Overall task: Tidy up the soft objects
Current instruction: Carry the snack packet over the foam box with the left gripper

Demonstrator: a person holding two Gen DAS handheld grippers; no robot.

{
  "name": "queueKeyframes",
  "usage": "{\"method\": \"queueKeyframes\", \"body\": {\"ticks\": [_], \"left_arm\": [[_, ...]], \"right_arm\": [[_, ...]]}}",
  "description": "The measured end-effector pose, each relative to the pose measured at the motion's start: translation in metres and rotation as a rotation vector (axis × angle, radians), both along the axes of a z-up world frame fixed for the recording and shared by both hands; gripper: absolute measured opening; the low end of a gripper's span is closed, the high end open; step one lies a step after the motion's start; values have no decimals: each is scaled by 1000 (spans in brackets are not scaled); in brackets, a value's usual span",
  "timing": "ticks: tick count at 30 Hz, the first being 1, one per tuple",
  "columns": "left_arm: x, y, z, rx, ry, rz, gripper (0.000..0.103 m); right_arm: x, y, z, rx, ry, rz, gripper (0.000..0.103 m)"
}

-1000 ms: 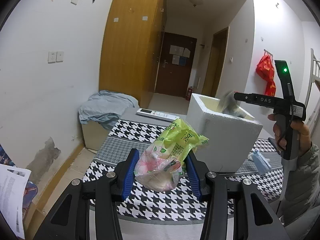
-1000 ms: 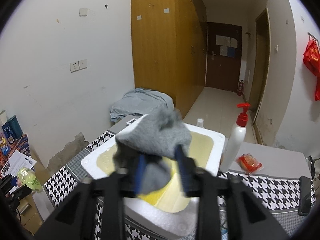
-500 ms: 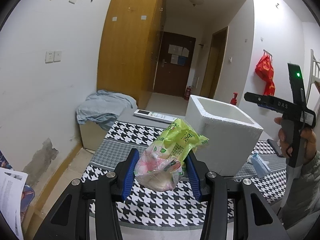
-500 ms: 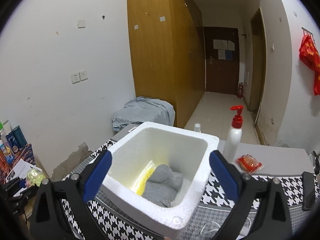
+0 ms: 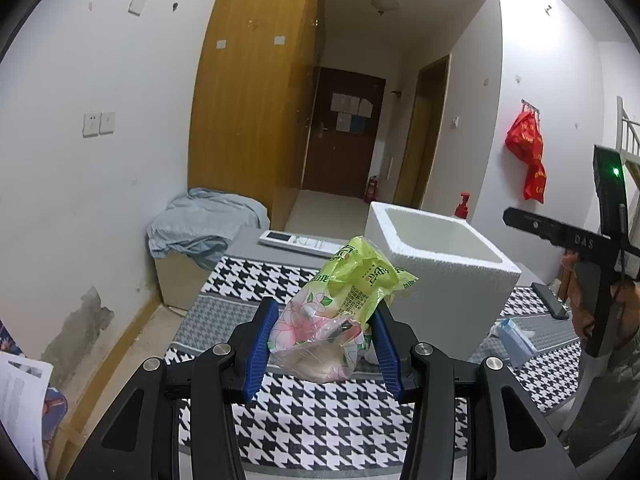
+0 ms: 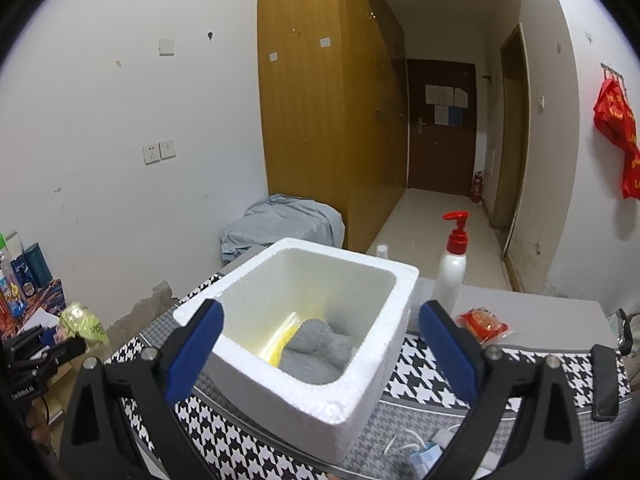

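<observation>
The left tongs [image 5: 322,350] are clamped on a crinkly plastic bag [image 5: 342,308], lime green at the top and pink-flowered below, held in the air above the houndstooth-patterned surface [image 5: 320,420] and just short of the white foam box [image 5: 444,268]. The right tongs [image 6: 320,344] stand wide apart with nothing between them, their jaws having just been opening, and they hang above the near rim of the box. Inside lie a grey knitted cloth [image 6: 316,350] and, beside it against the left wall, a flat yellow-edged pouch [image 6: 282,338].

The step in hand looks to be bringing the bag over to the box. To do it well, the left hand should probably lift the bag above the thick rim before moving across, since the bag's loose top would catch on the grainy foam edge, and the light box could slide if nudged. The right tongs would best draw clear of the opening first. Releasing low over the bare floor of the box, away from the cloth, would let the bag settle without tipping out.

The bag is thin, glossy and wrinkled, bulging round at the bottom; the box is stiff, thick-walled and square; the cloth is soft and slumped.
</observation>
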State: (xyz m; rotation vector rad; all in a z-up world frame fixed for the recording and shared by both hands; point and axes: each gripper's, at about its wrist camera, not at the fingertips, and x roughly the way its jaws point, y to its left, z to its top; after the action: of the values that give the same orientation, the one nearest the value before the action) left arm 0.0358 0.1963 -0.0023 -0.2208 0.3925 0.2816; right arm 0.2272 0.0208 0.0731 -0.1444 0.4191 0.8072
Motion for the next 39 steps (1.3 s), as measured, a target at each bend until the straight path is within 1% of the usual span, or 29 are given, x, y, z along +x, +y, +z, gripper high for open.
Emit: {"method": "queueKeyframes", "body": {"ticks": [7,18,25,29,39], "left_arm": [[9,-5,10,12,-12,-23,48],[29,-17,27,24,-34,-81,48],[48,-24,37,25,-29,-125,48],[56,-25,43,19,-40,-149,48],[86,-39,51,44,-24,-211,48]], "right_arm": [[-4,-11,-2,-10,-10,-11,100],[-3,-37,-8,8,-3,-47,100],[-3,-54,-13,23,5,-57,100],[-3,-61,-16,17,4,-68,100],[1,-79,-25,24,22,-83,100]]}}
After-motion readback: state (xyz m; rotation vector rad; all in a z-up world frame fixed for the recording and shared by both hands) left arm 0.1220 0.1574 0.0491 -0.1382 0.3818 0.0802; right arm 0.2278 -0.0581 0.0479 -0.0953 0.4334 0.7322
